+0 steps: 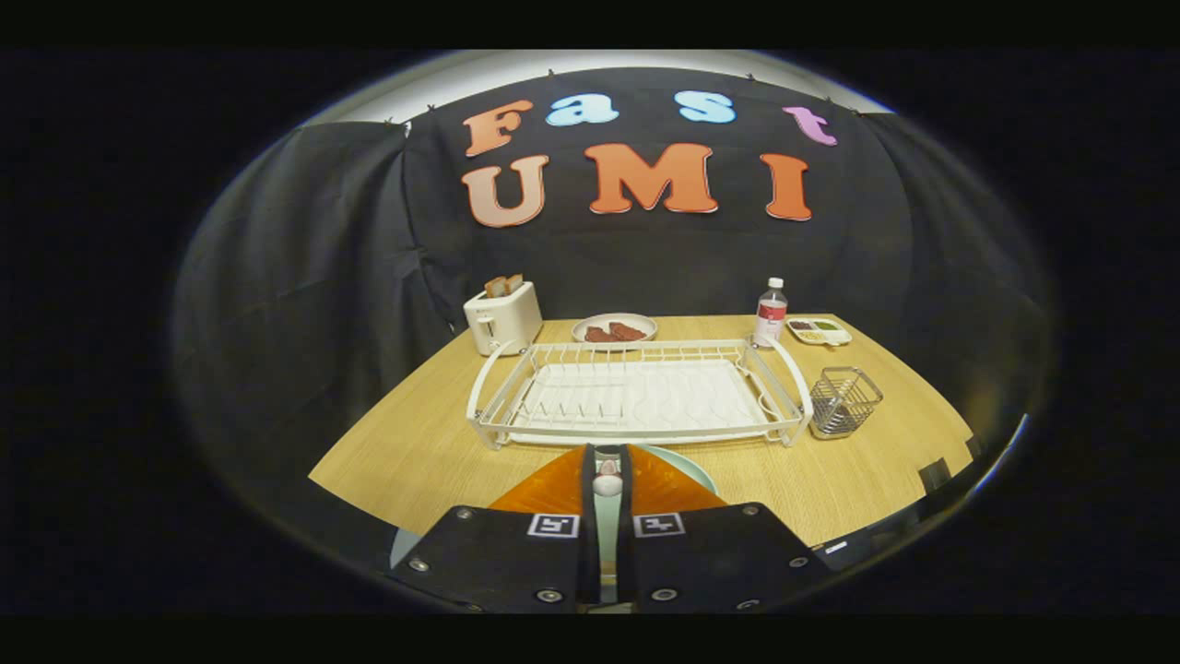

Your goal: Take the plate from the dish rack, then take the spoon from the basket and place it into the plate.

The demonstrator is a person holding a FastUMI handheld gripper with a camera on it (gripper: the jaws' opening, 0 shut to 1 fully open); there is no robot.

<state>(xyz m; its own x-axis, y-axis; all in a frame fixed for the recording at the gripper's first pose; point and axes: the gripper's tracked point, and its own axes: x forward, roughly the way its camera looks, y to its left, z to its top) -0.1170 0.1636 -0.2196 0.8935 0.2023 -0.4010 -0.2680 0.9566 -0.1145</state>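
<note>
My gripper (607, 454) hangs low over the near side of the wooden table, its two orange fingers (553, 487) drawn almost together. A small pale spoon (607, 483) sits in the narrow gap, pinched between both fingers. Directly beneath them lies a pale green plate (690, 467) flat on the table, mostly covered by the fingers, its rim peeking out on either side. Just beyond the fingertips stands the white wire dish rack (636, 433) with nothing in it. The small wire basket (844, 400) stands at the rack's right end and looks empty.
Behind the rack are a white toaster (502, 316) with toast, a plate of dark food (614, 329), a plastic bottle (771, 313) and a small divided tray (819, 331). The table (415, 452) has bare wood to the left of the rack.
</note>
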